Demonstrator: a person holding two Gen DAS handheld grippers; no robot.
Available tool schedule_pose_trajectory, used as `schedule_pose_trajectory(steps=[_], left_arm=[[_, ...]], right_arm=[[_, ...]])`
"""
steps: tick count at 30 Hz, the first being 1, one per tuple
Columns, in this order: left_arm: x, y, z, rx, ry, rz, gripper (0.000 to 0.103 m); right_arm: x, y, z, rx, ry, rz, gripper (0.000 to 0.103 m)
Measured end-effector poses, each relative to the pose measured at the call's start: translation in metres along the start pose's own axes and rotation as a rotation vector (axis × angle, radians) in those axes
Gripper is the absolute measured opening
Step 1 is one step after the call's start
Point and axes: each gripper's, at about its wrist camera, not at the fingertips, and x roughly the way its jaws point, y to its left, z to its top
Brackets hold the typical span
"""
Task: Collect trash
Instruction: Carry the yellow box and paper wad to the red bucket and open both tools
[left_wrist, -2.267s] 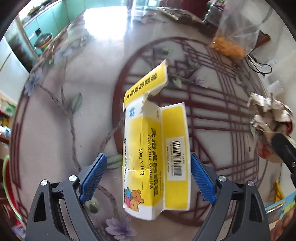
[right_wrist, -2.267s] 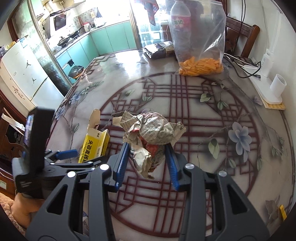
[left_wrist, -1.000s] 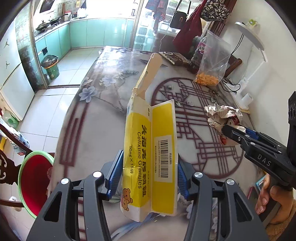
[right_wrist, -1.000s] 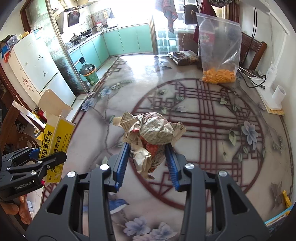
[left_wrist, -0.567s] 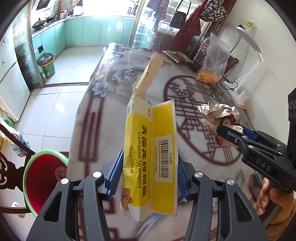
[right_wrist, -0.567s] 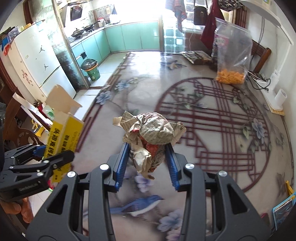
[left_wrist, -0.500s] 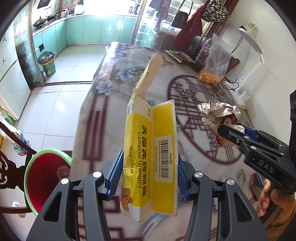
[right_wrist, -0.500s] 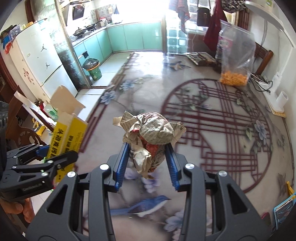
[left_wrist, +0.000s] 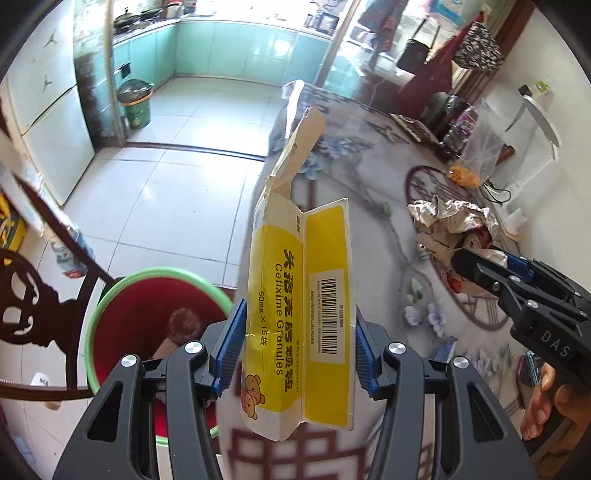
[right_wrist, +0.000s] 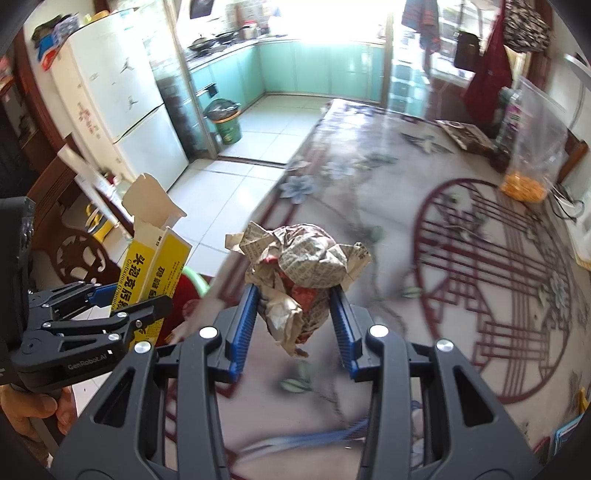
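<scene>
Left gripper clamps medicine box, right gripper crumpled newspaper — patterned table, tiled kitchen.

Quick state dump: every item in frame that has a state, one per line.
medicine box: top flap open, held upright in the left gripper, off the table
crumpled newspaper wad: clamped in the right gripper, lifted
red bin with green rim: open, some trash already inside
clear plastic bag: upright on the table, orange contents at the bottom
kitchen trash can: lined, standing on the floor
</scene>
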Motion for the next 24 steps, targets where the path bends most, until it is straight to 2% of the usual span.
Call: schedule_pose_trajectory(steps=[11, 24], left_arm=[[-0.005, 0.054, -0.027, -0.098, 0.019, 0.049, 0.05], [-0.003, 0.096, -0.05, -0.162, 0.069, 0.086, 0.051]], right_arm=[[0.009, 0.055, 0.002, -0.091, 0.02, 0.054, 0.039], [0.029, 0.104, -0.009, -0.138, 0.084, 0.116, 0.04]])
